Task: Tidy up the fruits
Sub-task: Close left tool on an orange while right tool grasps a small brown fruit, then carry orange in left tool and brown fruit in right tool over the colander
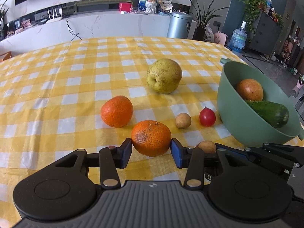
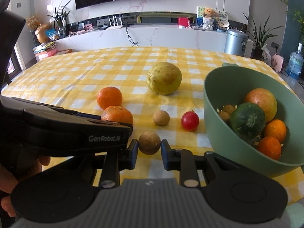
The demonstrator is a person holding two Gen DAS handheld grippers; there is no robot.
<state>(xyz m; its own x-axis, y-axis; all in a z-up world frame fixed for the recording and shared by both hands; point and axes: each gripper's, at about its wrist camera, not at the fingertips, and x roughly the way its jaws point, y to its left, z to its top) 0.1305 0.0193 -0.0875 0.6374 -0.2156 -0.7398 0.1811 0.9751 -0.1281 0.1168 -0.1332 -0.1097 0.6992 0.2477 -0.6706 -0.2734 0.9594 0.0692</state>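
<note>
My left gripper [image 1: 151, 149] is shut on a spotted mandarin [image 1: 151, 137] that rests on the yellow checked cloth, one blue pad pressed to each side. My right gripper [image 2: 149, 149] is shut on a small brown longan [image 2: 149, 143], just right of that mandarin [image 2: 116, 115]. The same longan [image 1: 206, 146] peeks out behind my left gripper's right finger. A green bowl [image 2: 214, 114] stands to the right. It holds mandarins, a reddish-orange fruit, a dark green fruit and longans.
Loose on the cloth beyond the grippers lie a second mandarin [image 1: 116, 111], a yellow pear [image 1: 164, 75], another longan [image 1: 183, 120] and a red cherry tomato [image 1: 207, 117]. The bowl [image 1: 228, 102] stands near the table's right edge. A person's hand shows at the left of the right wrist view.
</note>
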